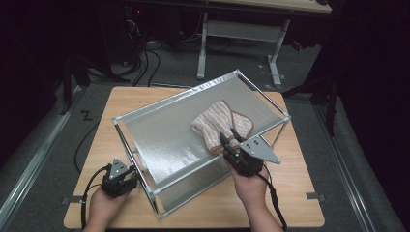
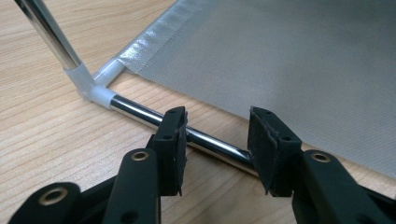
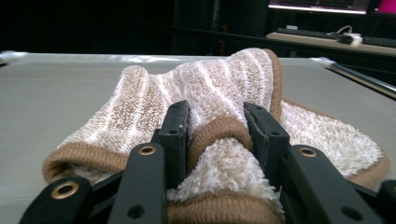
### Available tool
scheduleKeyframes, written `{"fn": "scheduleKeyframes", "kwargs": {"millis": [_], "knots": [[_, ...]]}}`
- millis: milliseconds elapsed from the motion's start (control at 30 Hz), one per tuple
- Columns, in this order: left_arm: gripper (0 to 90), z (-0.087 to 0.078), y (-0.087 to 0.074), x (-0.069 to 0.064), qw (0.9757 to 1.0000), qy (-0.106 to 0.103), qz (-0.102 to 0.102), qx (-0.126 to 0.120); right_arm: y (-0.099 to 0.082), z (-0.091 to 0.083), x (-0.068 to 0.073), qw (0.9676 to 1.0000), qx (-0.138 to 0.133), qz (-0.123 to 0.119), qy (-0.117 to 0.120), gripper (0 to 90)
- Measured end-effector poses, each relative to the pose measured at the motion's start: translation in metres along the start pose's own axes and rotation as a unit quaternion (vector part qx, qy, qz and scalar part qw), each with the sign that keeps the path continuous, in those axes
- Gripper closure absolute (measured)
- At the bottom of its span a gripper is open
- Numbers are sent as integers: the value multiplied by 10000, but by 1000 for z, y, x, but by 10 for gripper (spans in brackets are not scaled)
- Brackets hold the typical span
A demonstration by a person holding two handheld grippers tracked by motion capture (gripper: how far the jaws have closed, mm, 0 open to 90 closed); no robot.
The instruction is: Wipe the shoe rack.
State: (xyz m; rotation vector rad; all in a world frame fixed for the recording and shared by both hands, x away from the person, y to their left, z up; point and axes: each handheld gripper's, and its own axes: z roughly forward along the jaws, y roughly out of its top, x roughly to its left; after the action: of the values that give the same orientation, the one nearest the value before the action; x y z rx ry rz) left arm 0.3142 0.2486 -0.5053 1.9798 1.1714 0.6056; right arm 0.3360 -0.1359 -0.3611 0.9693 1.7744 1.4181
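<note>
In the high view, one light wooden table (image 1: 290,203) fills the middle of the frame and carries one box-shaped rack of chrome tubes with a silvery grey fabric shelf (image 1: 169,135). One beige and white striped terry towel with a brown hem (image 1: 217,126) lies crumpled on the shelf, right of centre. There are two black tongs, one in each hand. The left gripper (image 1: 129,181) sits at the lower left, at the rack's near corner tube. The right gripper (image 1: 231,140) reaches in from the lower right, its tips at the towel's near edge.

In the left gripper view, one chrome tube (image 2: 140,112) runs from a white plastic corner joint (image 2: 91,86) at the upper left down between the two jaws at the bottom. The tube passes across the gap, touching the left pad and running behind the right one; I cannot tell whether the pads squeeze it. The grey fabric fills the upper right.

In the right gripper view, the towel lies centre frame on the grey shelf. A fold of its brown hem bulges between the two jaws, both pads pressing its sides: the right gripper (image 3: 216,121) is clenched on the towel.
</note>
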Motion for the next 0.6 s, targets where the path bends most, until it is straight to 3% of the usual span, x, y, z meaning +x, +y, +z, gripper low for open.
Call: {"fn": "scheduleKeyframes", "kwargs": {"millis": [433, 600], "knots": [[584, 0, 0, -1, 10000, 7, 9, -7, 1, -10, 47, 9987, -25, -65, 510, 617], [587, 0, 0, 0, 10000, -11, -4, -7, 2, -13, 77, 9967, -32, -257, 769, 617]]}}
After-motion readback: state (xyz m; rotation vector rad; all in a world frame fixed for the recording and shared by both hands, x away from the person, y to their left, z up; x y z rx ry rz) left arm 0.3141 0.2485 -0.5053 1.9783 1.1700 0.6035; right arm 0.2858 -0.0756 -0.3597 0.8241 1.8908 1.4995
